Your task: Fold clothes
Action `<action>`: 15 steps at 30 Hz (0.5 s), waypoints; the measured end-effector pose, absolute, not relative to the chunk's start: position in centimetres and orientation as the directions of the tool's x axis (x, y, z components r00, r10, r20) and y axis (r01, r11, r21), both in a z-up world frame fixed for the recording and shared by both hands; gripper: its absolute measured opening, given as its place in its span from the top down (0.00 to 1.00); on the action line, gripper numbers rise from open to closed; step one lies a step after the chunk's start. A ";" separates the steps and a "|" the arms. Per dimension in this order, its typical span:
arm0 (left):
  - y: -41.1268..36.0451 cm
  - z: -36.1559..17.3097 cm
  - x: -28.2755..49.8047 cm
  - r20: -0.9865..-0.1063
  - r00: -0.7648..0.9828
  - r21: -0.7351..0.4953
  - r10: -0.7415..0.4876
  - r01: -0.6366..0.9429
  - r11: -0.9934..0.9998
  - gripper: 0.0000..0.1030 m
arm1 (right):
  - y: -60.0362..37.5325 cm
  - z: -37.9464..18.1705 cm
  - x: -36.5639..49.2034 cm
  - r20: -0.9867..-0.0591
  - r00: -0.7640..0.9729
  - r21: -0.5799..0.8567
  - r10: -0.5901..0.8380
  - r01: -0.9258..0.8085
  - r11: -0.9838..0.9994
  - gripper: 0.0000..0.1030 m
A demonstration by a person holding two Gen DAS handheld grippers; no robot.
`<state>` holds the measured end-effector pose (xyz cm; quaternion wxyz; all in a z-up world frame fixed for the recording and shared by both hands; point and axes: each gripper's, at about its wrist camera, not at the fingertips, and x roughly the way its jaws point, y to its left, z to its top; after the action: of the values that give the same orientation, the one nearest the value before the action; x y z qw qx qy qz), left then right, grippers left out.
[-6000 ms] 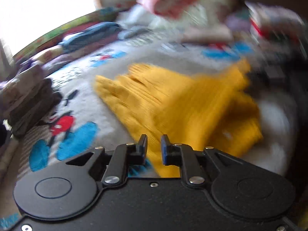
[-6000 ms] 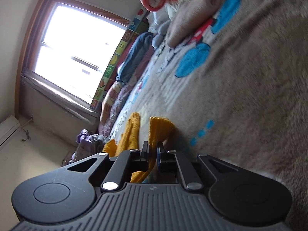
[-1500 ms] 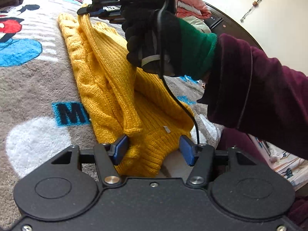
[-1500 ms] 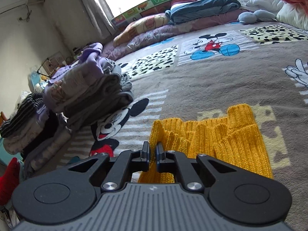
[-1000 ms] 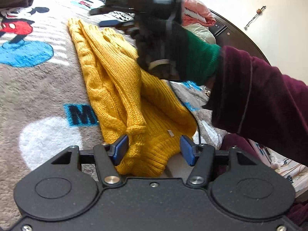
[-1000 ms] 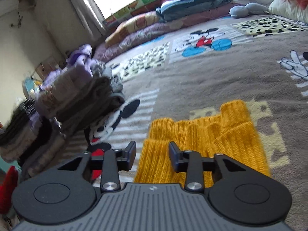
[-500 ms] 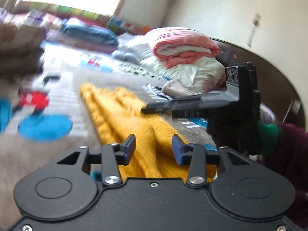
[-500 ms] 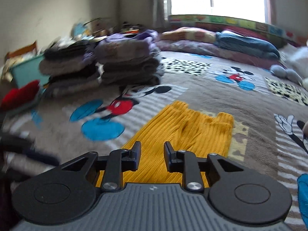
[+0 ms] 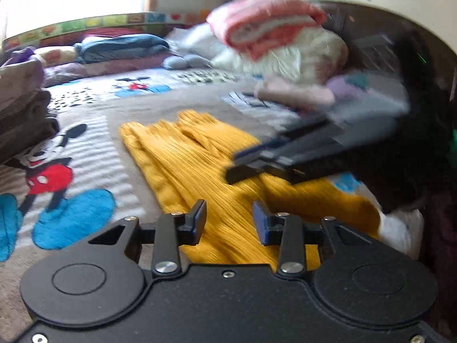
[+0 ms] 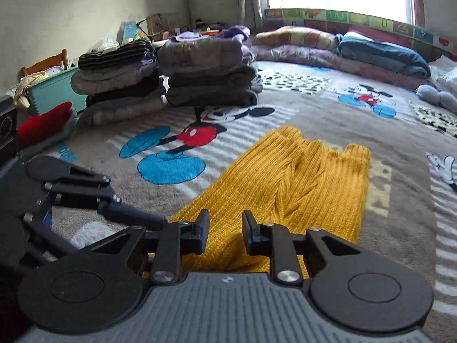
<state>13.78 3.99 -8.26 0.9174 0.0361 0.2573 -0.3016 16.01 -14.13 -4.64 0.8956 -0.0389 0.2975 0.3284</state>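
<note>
A yellow knit sweater [image 9: 200,165] lies folded into a long strip on the Mickey Mouse blanket [image 9: 85,154]; it also shows in the right wrist view [image 10: 297,183]. My left gripper [image 9: 230,221] is open and empty, just above the sweater's near end. My right gripper [image 10: 225,230] is open and empty over the same near end. The right gripper also shows blurred in the left wrist view [image 9: 288,157], low over the sweater's right side. The left gripper shows at the left of the right wrist view [image 10: 85,191].
Stacks of folded grey and purple clothes [image 10: 205,71] stand at the blanket's far left, with a red garment [image 10: 42,125] and a teal bin [image 10: 54,91] beside them. Pillows [image 10: 380,48] line the window side. A pink and white bedding pile [image 9: 277,40] sits by the dark headboard.
The right gripper opened and let go of the sweater's far end about a second ago. Both grippers have since pulled back to the sweater's near end and tilted up. The sweater lies flat.
</note>
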 end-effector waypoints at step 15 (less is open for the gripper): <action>2.4 -9.7 24.0 -0.555 0.678 -0.029 -0.482 0.563 0.826 0.63 | -10.0 -7.5 10.6 -0.535 0.660 -0.006 0.527 -0.627 0.779 0.74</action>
<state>24.00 2.39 -9.66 0.9132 0.0722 0.2811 -0.2861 10.56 -10.03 -7.46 0.9061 -0.0953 0.2620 0.3182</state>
